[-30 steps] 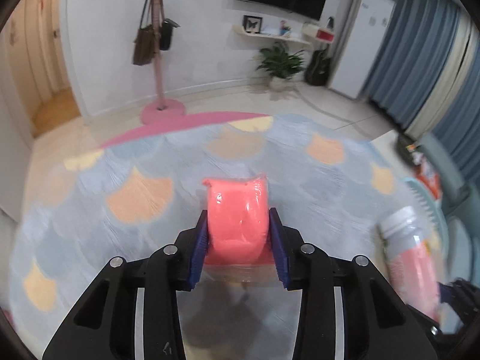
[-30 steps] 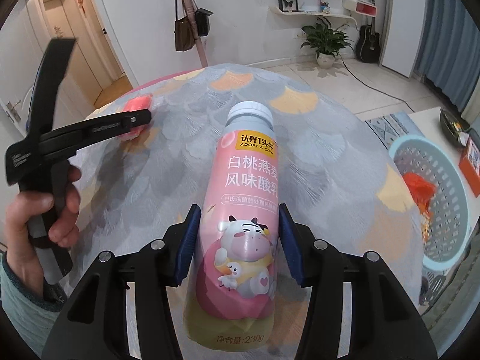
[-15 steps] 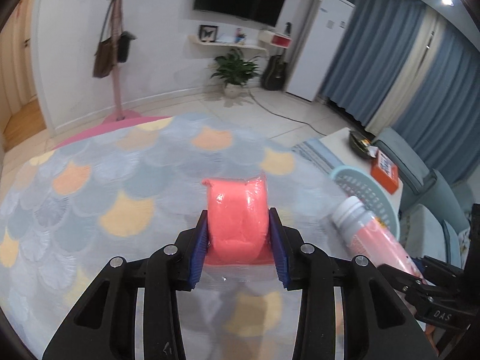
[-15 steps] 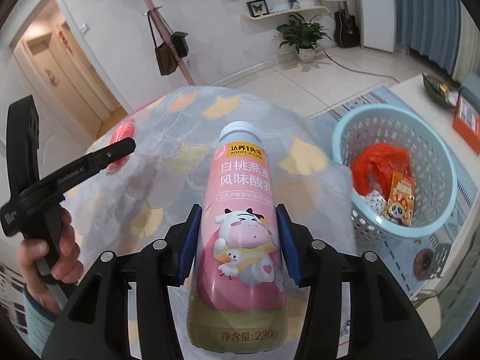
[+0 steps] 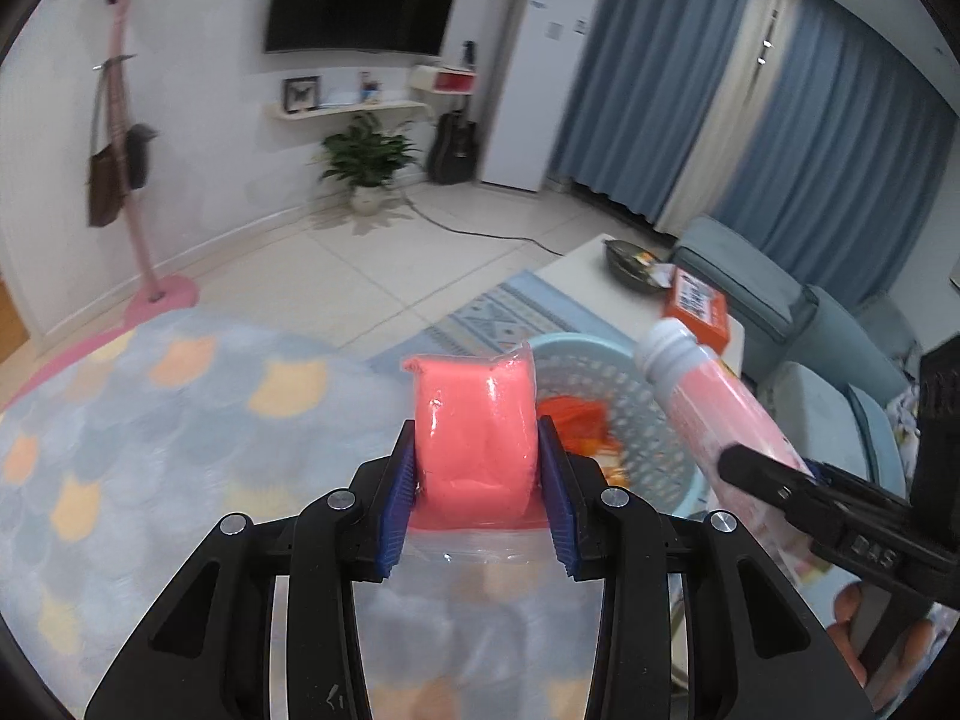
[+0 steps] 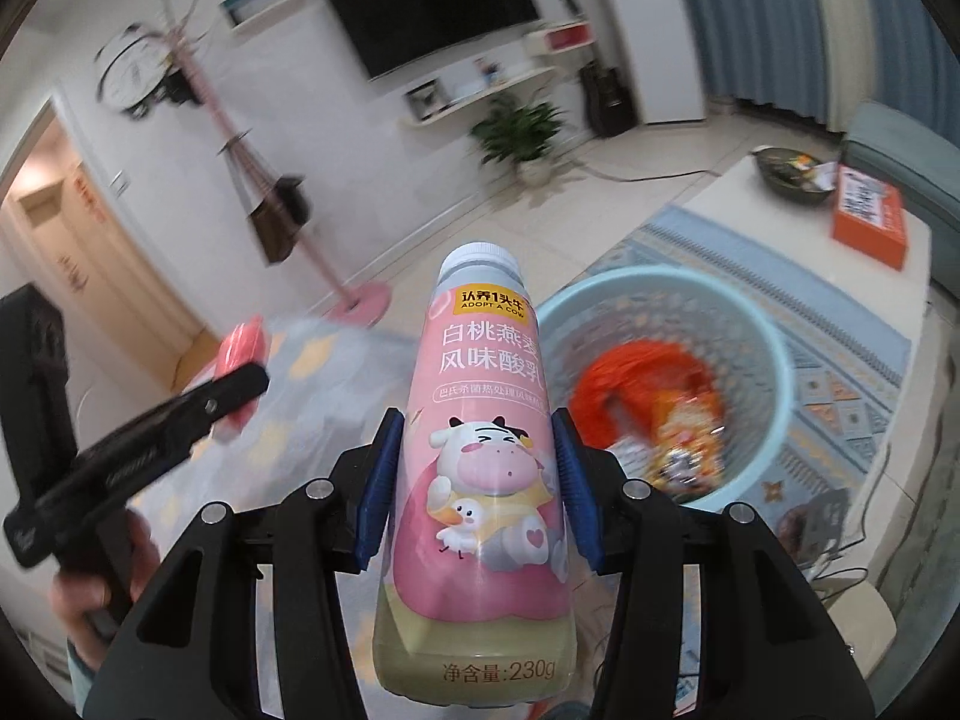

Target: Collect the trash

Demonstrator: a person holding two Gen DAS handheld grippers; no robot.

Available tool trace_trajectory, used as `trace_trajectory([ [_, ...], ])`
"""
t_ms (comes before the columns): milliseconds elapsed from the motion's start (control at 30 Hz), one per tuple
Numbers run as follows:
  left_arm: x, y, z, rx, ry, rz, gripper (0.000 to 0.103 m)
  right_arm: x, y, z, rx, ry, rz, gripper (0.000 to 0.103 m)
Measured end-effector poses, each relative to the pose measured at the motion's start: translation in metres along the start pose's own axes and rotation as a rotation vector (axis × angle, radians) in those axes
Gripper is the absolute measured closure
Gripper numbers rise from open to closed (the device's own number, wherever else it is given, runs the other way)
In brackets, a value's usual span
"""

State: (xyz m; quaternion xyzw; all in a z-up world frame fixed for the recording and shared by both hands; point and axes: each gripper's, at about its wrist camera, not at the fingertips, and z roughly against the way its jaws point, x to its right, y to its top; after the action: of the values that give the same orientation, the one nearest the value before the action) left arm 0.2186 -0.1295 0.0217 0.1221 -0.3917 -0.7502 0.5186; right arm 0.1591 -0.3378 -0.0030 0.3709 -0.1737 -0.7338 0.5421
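My left gripper (image 5: 477,474) is shut on a pink plastic-wrapped packet (image 5: 474,426) and holds it in the air near the rim of a light blue perforated basket (image 5: 636,420). My right gripper (image 6: 477,474) is shut on a pink yogurt drink bottle (image 6: 480,420) with a white cap and a cow picture. The basket (image 6: 762,360) lies below and to the right of the bottle and holds orange wrappers (image 6: 648,384). The bottle (image 5: 720,408) shows at the right of the left wrist view, and the packet (image 6: 240,354) at the left of the right wrist view.
A round table with a scale-pattern cloth (image 5: 150,450) lies below and left. A white low table (image 6: 840,276) carries an orange box (image 6: 867,216) and a dark bowl (image 6: 792,171). A blue-grey sofa (image 5: 798,324), pink coat stand (image 5: 129,138) and plant (image 5: 366,162) stand around.
Both grippers have swung right from over the table toward the basket, keeping hold of the packet and the bottle. The basket is now close below and ahead.
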Motion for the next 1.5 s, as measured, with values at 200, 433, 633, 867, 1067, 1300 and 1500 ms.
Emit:
trace_trajectory([
  [200, 0.05, 0.01, -0.05, -0.051, -0.041, -0.059, 0.066, 0.052, 0.025, -0.018, 0.029, -0.106, -0.077, 0.057],
  [433, 0.067, 0.01, -0.11, -0.133, -0.055, -0.045, 0.066, 0.095, 0.041, -0.058, -0.018, -0.185, -0.153, 0.057],
  [633, 0.068, 0.006, -0.128, -0.158, -0.039, -0.047, 0.049, 0.11, 0.041, -0.074, -0.044, -0.187, -0.175, 0.056],
  [867, 0.057, -0.001, -0.116, -0.158, -0.054, -0.015, 0.036, 0.102, 0.025, -0.069, -0.076, -0.159, -0.152, 0.056],
  [1067, 0.049, -0.014, -0.081, -0.122, -0.059, 0.003, 0.031, 0.07, 0.009, -0.042, -0.062, -0.145, -0.077, 0.05],
  [1300, 0.027, -0.055, -0.019, -0.04, -0.015, 0.045, 0.023, 0.014, -0.017, -0.007, -0.021, -0.148, 0.053, 0.045],
  [1500, 0.01, -0.1, 0.023, 0.005, 0.037, 0.091, 0.021, -0.037, -0.049, 0.017, 0.043, -0.181, 0.189, 0.039],
])
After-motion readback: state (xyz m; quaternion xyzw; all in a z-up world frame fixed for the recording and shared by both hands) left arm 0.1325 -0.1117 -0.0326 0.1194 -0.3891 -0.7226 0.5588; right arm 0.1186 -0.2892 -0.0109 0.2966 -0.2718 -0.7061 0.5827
